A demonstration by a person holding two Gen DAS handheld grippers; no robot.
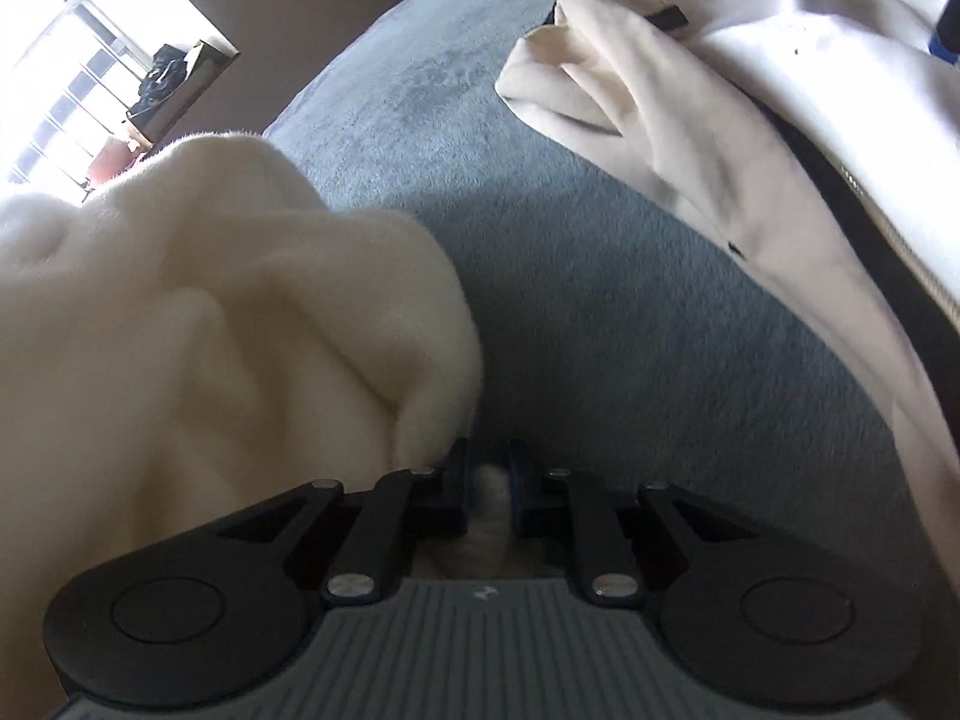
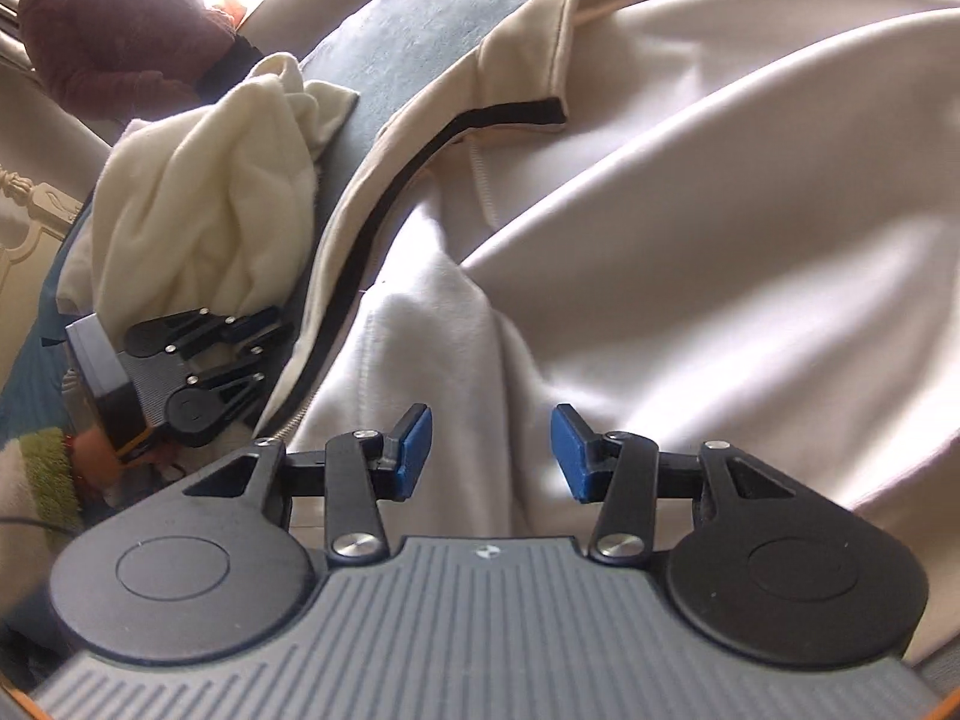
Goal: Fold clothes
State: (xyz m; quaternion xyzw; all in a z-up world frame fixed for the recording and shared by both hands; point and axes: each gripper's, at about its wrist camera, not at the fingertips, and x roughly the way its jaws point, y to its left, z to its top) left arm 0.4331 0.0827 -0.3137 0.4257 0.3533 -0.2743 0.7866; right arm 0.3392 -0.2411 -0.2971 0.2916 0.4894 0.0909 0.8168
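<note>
A cream fleece garment (image 1: 210,312) lies bunched at the left on the blue-grey bed cover (image 1: 570,300). My left gripper (image 1: 487,471) is shut on a corner of this fleece, and a tuft of cloth shows between its jaws. The right wrist view shows the same left gripper (image 2: 273,348) at the lower end of the fleece garment (image 2: 204,198). A beige zip jacket (image 2: 720,210) with a black zipper band (image 2: 384,198) fills the right side. My right gripper (image 2: 491,450) hangs open over its pale lining, blue pads (image 2: 414,447) apart, nothing pinched.
The beige jacket (image 1: 690,138) lies across the cover's right side. A person in a maroon top (image 2: 108,30) is at the far left beside a bright window (image 1: 54,60). A green-edged cloth (image 2: 42,468) lies at the lower left. Bare bed cover (image 2: 408,18) runs between the two garments.
</note>
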